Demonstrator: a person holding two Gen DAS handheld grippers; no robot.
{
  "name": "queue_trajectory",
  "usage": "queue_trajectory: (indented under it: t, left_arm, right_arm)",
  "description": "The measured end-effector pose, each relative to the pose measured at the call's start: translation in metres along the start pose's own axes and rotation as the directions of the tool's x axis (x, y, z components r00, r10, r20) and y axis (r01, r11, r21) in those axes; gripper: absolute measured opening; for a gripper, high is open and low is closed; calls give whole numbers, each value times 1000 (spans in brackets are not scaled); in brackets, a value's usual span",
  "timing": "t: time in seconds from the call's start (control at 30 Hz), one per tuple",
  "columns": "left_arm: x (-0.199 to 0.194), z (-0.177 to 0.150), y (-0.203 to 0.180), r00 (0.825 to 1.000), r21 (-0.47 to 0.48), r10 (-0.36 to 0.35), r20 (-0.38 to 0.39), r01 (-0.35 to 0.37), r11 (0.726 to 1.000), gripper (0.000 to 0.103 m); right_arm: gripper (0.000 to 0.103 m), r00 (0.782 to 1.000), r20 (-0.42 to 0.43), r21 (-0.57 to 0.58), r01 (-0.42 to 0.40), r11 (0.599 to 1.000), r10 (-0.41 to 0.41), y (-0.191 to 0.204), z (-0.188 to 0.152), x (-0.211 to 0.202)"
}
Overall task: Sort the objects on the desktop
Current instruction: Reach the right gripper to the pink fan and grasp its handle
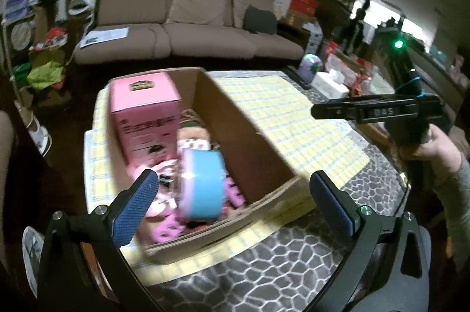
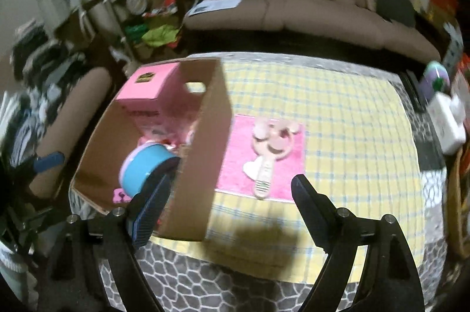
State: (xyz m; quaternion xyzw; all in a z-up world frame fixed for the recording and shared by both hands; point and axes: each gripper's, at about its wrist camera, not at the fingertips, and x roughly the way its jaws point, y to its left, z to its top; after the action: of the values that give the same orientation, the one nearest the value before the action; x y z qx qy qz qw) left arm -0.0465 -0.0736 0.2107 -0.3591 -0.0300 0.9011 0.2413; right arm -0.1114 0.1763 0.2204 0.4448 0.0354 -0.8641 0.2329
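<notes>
Item: pink handheld fan (image 2: 268, 156), the one loose piece left on the table (image 2: 367, 118), lying flat on a pink cloth (image 2: 293, 141) over the yellow checked tablecloth (image 2: 337, 94), just beside the right-hand wall of the cardboard box (image 2: 205, 153). Long axis: runs near-to-far in the right wrist view, handle toward the camera, round head away. Bearing: straight ahead of the right tongs (image 2: 230, 190) and between the lines of its two fingers, somewhat beyond the tips; the right tongs are judged the nearer, the left tongs (image 1: 235, 185) being over the box. Box contents: tall pink carton (image 1: 145, 112) at the far end, blue round tin (image 1: 201, 185) with a lilac rim, assorted pink items beneath, blurred. Right tongs: spread wide, nothing between them, angled down at the table; the left-side finger overlaps the box wall in view, contact not determinable. Left tongs: spread wide, empty, tilted down over the box's near end. Right hand (image 1: 434, 147): seen from the left wrist view gripping its handle above the table's right side.
</notes>
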Motion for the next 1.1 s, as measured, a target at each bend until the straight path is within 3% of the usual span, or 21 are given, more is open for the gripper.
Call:
queue_trajectory:
  t: [0.3,0.57,0.7,0.9,1.1]
  left_arm:
    - [33,1,-47,999,53,-43,-3,43,998,103]
    - [56,4,-43,1000,51,-10,-10,10,999,103]
    - [63,4,-35,1000,26,-14,-13,14,1000,103]
    - [70,5,-30,1000,19,-18,-20,19,1000,103]
    - [73,9,-38,999,-3,-53,-13,53,999,103]
  right_arm:
    - [86,1000,23,109,-24,994,21,-63,-33,23]
    - [85,1000,-3,97,-15,995,15,-65,-45,91]
    - [81,1000,-17,121,-7,993,9,-68,-46,128]
    - [62,1000,-15,124,10,992,-9,-67,-47,157]
    - [59,998,-40,63,52,997,-50,-59,-47,173]
